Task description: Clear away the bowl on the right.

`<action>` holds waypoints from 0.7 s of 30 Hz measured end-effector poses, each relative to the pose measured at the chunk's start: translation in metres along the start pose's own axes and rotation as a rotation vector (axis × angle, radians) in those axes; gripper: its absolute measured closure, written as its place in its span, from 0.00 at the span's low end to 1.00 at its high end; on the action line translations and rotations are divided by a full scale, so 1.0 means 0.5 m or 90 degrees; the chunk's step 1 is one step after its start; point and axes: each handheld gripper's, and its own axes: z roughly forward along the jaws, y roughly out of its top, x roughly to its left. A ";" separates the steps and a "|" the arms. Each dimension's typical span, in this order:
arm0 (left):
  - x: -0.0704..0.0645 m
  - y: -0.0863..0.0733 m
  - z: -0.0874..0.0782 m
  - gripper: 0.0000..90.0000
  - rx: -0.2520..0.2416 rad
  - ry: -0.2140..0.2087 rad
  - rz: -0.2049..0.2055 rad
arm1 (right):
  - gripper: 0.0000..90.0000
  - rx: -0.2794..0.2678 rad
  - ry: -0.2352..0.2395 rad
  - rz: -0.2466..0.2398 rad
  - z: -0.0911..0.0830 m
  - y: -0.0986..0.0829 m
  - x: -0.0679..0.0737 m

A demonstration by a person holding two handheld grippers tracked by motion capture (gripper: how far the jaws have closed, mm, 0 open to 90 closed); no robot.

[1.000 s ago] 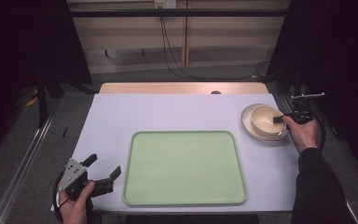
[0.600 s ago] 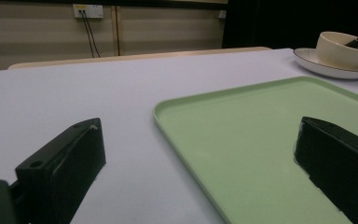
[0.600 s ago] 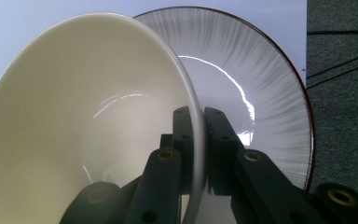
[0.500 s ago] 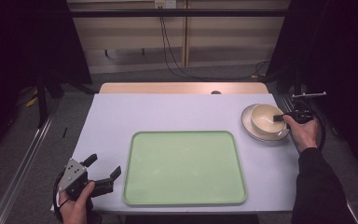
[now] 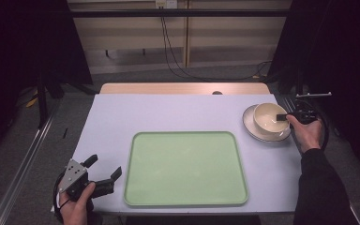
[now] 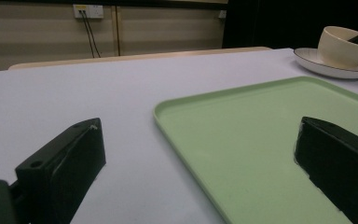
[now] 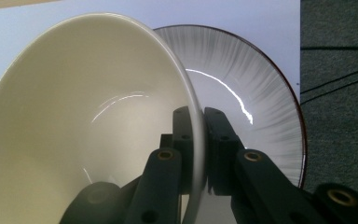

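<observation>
A cream bowl (image 5: 268,119) sits on a white plate (image 5: 253,130) with a dark rim at the table's right side. My right gripper (image 5: 281,117) is shut on the bowl's near wall (image 7: 121,93), one jaw inside and one outside, above the plate (image 7: 261,107). A pale green tray (image 5: 185,166) lies in the middle of the table. My left gripper (image 5: 105,169) rests open near the front left corner, just left of the tray (image 6: 261,140), nothing between its jaws. The bowl (image 6: 342,44) and plate (image 6: 326,67) stand far off in the left gripper view.
The table (image 5: 168,112) has a light lavender-grey top with a wooden strip (image 5: 183,88) along the far edge. Cables (image 5: 173,51) hang down the wall behind it. Dark floor and a metal rail (image 5: 23,164) lie left of the table.
</observation>
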 end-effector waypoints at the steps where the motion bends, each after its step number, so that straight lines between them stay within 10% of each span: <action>1: 0.000 0.000 0.000 0.02 0.000 0.000 0.000 | 0.94 0.000 0.000 0.000 0.000 0.000 0.000; 21: 0.000 0.001 0.000 0.02 -0.001 -0.002 0.001 | 0.94 -0.029 0.019 -0.028 -0.034 0.007 0.021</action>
